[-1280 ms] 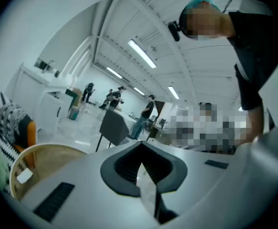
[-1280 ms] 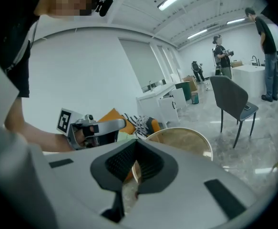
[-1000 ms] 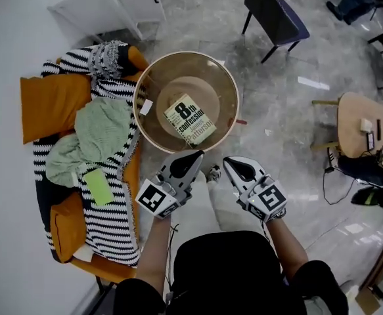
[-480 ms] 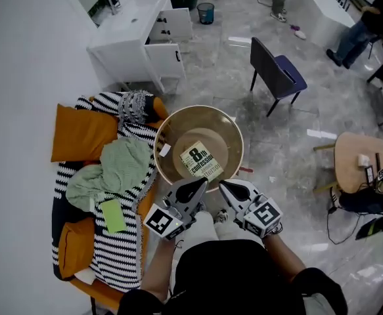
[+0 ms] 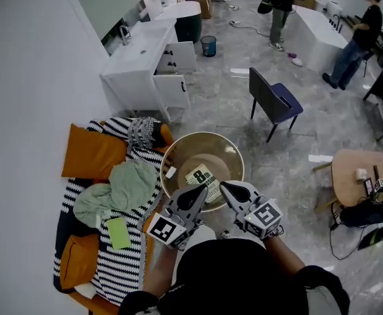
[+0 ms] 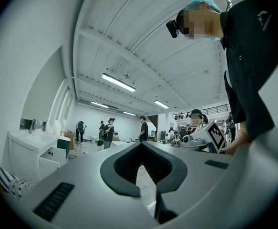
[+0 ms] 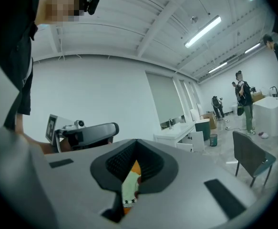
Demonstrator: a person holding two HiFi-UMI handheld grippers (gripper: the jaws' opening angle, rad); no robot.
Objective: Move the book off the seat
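You wear a black short-sleeved shirt [image 5: 244, 274]; your grey left gripper [image 5: 195, 194] and right gripper [image 5: 230, 190] carry black-and-white square-marker cubes [image 5: 165, 230].

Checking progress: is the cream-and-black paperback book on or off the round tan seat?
On: the book lies flat in the middle of the seat.

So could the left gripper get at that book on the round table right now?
Probably yes. The book lies bare on the round table, nothing on top, and the left gripper hangs just above its near edge. Its jaws are shut, though, so they would have to open first.
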